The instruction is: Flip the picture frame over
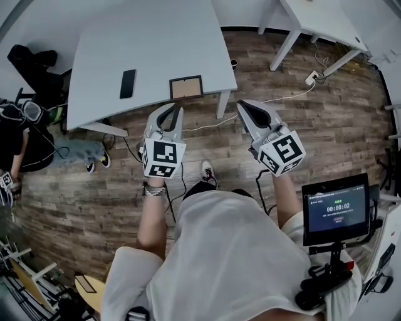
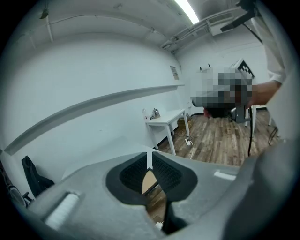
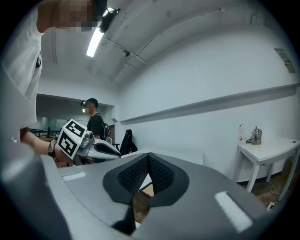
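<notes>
The picture frame (image 1: 186, 87) lies flat near the front edge of the white table (image 1: 138, 37), a dark border round a brown face. Both grippers hover in front of the table edge, apart from the frame. My left gripper (image 1: 177, 107) points at the frame from just below it, its jaws a narrow slit apart with nothing between them; in the left gripper view (image 2: 149, 161) a sliver of the frame (image 2: 148, 183) shows through the slit. My right gripper (image 1: 241, 103) is to the frame's right, its pads meeting at the tips (image 3: 148, 157) and empty. The frame (image 3: 146, 189) peeks below them.
A black phone (image 1: 128, 83) lies on the table left of the frame. A person (image 1: 19, 144) sits at the far left by a black bag (image 1: 31, 63). A second white table (image 1: 319, 19), a power strip (image 1: 311, 78) and a screen on a stand (image 1: 336, 209) are to the right.
</notes>
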A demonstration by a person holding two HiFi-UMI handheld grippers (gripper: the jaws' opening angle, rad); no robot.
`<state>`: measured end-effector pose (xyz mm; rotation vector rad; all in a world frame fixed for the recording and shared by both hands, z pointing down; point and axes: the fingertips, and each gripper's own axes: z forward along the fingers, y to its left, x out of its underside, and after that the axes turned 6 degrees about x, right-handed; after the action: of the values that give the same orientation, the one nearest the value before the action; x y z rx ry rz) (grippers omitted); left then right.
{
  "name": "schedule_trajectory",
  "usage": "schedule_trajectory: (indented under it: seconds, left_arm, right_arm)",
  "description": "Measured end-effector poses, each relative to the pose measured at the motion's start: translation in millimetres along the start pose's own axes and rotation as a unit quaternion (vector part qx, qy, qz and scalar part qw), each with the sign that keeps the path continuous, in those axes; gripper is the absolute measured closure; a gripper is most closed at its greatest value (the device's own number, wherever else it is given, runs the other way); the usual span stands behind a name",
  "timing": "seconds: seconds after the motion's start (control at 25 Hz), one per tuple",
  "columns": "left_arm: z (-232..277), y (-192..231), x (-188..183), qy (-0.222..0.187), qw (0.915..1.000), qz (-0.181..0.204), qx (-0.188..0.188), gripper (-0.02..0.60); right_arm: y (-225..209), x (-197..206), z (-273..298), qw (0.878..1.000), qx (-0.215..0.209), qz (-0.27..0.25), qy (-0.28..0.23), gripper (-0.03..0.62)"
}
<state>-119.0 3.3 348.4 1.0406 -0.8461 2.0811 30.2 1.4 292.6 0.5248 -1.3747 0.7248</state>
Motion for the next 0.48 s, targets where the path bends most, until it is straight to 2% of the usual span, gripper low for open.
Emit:
schedule_trajectory:
  seconds: [0.12,0.36,0.48]
  left_arm:
    - [22.4,11.3,16.7,0.021,0.9994,0.016,0.023,0.525]
    - [38.8,-7.0,26.9,0.047,0.9971,0.035,0.049,0.507]
    - [58.1,-11.0,42.6,0.074,0.9943,0.038,0.067,0.492]
  right_arm:
    - [-5.6,6.5,22.8,1.000,0.013,0.008,0.003,0.592]
    - [-15.0,16.8,15.0,0.999,0.036,0.012,0.014,0.592]
    - [-25.0,32.3,21.4,0.999,0.041,0.019,0.026,0.592]
